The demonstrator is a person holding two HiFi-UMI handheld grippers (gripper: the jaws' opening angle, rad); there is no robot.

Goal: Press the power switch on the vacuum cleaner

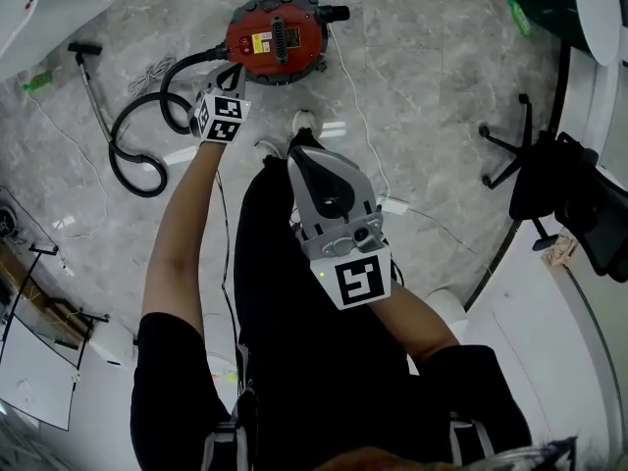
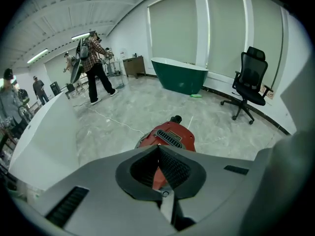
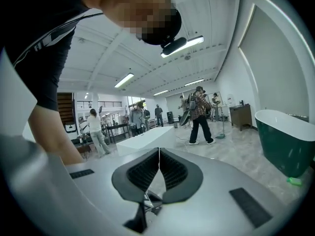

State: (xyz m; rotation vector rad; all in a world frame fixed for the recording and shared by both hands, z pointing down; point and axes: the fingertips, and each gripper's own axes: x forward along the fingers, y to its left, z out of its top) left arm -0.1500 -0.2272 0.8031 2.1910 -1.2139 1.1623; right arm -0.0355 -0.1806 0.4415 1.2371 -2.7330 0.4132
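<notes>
Vacuum cleaner (image 1: pixel 275 39), red and round, sits on the grey marble floor (image 1: pixel 422 86) at the top of the head view, just beyond my feet. At the far left a floor wand (image 1: pixel 86 72) lies on the marble, and beside it the black hose (image 1: pixel 132 140) loops across the floor and runs up to the machine's left side. Next comes my left gripper (image 1: pixel 232 71), arm stretched forward, its tips at the near rim of the red body; whether they touch it I cannot tell. In the left gripper view its jaws are pressed together with nothing between them, and the vacuum cleaner (image 2: pixel 170 137) shows close behind the tips (image 2: pixel 158 147). My right gripper (image 1: pixel 306 147) hangs lower, over my dark trousers, well apart from the machine. In the right gripper view its jaws (image 3: pixel 159 150) are likewise closed and empty, aimed out across the room. Further right a black office chair (image 1: pixel 535 180) stands on the marble
</notes>
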